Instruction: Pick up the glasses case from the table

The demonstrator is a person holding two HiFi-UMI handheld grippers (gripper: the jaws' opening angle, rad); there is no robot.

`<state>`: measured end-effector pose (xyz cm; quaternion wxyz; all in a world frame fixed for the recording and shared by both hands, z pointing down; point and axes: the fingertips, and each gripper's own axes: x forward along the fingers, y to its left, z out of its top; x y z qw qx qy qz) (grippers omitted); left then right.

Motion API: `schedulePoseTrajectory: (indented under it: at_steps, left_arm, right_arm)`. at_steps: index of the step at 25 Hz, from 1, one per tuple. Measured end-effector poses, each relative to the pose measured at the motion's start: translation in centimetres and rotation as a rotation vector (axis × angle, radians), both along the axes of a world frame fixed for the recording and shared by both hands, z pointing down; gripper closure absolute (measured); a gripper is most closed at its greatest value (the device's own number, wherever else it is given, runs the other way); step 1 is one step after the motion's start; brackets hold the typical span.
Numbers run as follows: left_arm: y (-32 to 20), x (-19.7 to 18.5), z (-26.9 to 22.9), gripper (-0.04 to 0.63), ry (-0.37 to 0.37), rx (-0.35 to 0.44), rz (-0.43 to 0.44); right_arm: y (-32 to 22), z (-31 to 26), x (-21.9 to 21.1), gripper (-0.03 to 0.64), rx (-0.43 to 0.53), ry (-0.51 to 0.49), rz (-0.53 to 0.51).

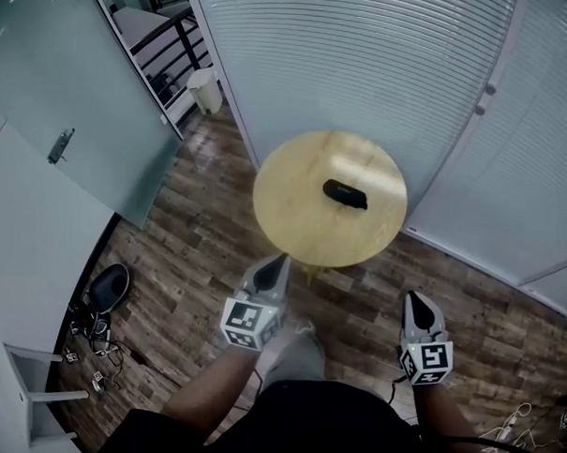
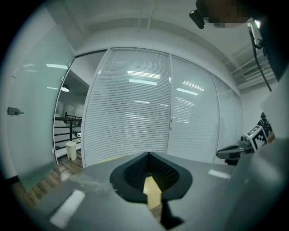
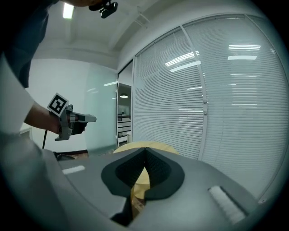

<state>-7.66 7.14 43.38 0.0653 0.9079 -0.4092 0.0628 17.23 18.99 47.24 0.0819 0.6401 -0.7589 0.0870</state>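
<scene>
A black glasses case lies on a round wooden table, slightly right of its middle. My left gripper hovers just short of the table's near edge, jaws together with nothing between them. My right gripper hangs over the floor to the right, farther from the table, also shut and empty. In the left gripper view the closed tips hide the case; only a strip of tabletop shows. In the right gripper view the closed tips point at the table's rim.
A wall of white blinds curves behind the table. A frosted glass door with a handle stands at the left, with a white bin beyond it. A black shoe and cables lie on the wooden floor at the left.
</scene>
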Motion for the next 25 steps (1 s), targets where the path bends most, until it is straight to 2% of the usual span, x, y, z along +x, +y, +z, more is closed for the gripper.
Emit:
schedulePoseTrajectory:
  at_steps: [4,7,10,19,25]
  left_arm:
    - [-5.4,-1.5,0.7,0.592,-0.038,0.007,0.018]
    - [-8.9,-1.3,0.8,0.592,-0.028,0.020,0.053]
    - [-12.5,-1.4,0.7,0.592,-0.010,0.036,0.068]
    - [-18.9,-1.2,1.8,0.592,-0.026,0.009,0.043]
    - [-21.6,-1.4,1.9,0.592,-0.041,0.019,-0.017]
  right_arm:
    - [-5.6,-0.2,-1.8,0.609,-0.017,-0.007,0.014]
    - [-9.9,0.1,-2.2,0.609,-0.042,-0.019,0.023]
    - [-13.9,-0.3,-3.1,0.609,-0.019,-0.041,0.027]
    - [-21.2,0.7,-2.1,0.609,-0.052,-0.097,0.039]
    - [-26.3,1.9,-1.2,0.609,-0.063,-0.096,-0.039]
